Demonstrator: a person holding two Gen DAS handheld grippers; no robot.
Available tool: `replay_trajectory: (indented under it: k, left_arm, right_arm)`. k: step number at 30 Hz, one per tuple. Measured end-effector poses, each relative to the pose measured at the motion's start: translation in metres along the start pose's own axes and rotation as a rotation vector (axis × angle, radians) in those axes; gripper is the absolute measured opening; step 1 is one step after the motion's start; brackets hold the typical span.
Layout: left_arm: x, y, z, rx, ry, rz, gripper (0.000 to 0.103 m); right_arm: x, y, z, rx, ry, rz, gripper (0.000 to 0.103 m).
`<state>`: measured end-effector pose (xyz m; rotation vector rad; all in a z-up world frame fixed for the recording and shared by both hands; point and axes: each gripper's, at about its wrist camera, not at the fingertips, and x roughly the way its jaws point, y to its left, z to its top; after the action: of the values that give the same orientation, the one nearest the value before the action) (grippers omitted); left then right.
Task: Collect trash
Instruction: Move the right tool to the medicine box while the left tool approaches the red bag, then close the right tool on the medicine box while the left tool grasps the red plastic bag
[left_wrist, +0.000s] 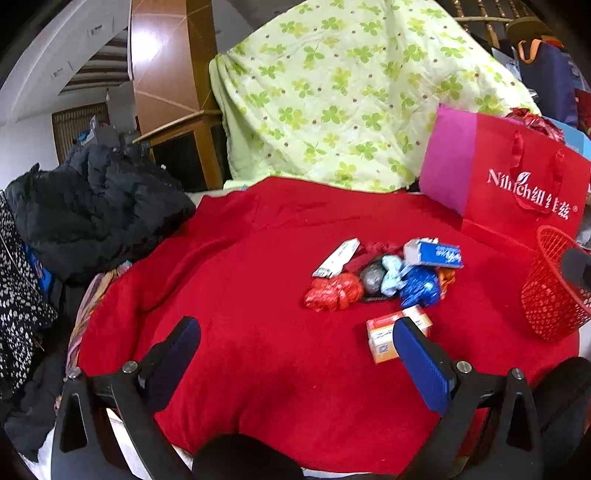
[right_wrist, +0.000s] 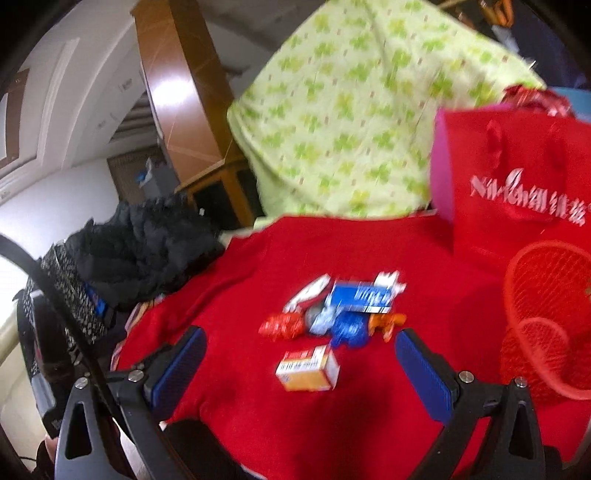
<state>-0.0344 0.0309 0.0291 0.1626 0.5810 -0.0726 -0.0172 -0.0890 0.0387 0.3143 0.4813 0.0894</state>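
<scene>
1. Left hand-held gripper (left_wrist: 297, 345): blue-padded fingers spread wide apart, nothing between them, hovering over the red blanket (left_wrist: 240, 350).
2. Right hand-held gripper (right_wrist: 301, 363): fingers likewise set wide apart, gripping nothing; this view is motion-blurred.
3. Orange-and-white box (left_wrist: 395, 332): lying alone on the blanket, nearest the grippers, partly hidden behind the left gripper's right finger; in the right wrist view it sits between the fingers' line of sight (right_wrist: 308, 369).
4. Trash pile (left_wrist: 384, 275): just beyond the box, a tight cluster of red foil wrapper (left_wrist: 334, 293), grey foil ball (left_wrist: 371, 278), blue foil wrapper (left_wrist: 421, 288), blue-and-white carton (left_wrist: 434, 253) and a white carton (left_wrist: 338, 256).
5. Red mesh basket (left_wrist: 550, 291): right of the pile, tilted.
6. Red gift bag (left_wrist: 517, 184): upright behind the basket.
7. Black jacket (left_wrist: 99, 210): heaped at the left edge.
8. Green clover-print quilt (left_wrist: 351, 92): draped farthest back.
</scene>
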Motion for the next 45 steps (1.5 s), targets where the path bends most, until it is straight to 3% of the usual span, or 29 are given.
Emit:
replay_trajectory:
  k: [6, 13, 20, 31, 33, 35, 38, 45]
  left_arm:
    - [0.028, 0.023, -0.018, -0.020, 0.059, 0.034, 0.103]
    - [0.070, 0.054, -0.039, -0.073, 0.155, 0.054, 0.103]
    - [0.099, 0.075, -0.048, -0.129, 0.216, 0.069, 0.103]
    - [0.120, 0.078, -0.053, -0.118, 0.248, 0.044, 0.103]
    - [0.124, 0.079, -0.049, -0.105, 0.235, 0.033, 0.103]
    - [0.133, 0.080, -0.043, -0.085, 0.224, 0.017, 0.103]
    - [0.152, 0.077, -0.030, -0.059, 0.232, -0.053, 0.103]
    - [0.209, 0.036, 0.006, 0.044, 0.248, -0.241, 0.103]
  right_arm:
    - [0.054, -0.006, -0.016, 0.054, 0.145, 0.042, 0.103]
    - [0.119, -0.018, -0.032, 0.101, 0.260, 0.018, 0.103]
    - [0.168, 0.008, -0.044, -0.027, 0.291, -0.030, 0.103]
    - [0.221, 0.039, -0.068, -0.258, 0.321, -0.265, 0.103]
    - [0.223, 0.032, -0.070, -0.236, 0.318, -0.294, 0.103]
    - [0.219, 0.019, -0.069, -0.155, 0.304, -0.259, 0.102]
    - [0.220, 0.005, -0.070, -0.116, 0.330, -0.249, 0.085]
    - [0.198, -0.022, -0.071, -0.062, 0.304, -0.207, 0.085]
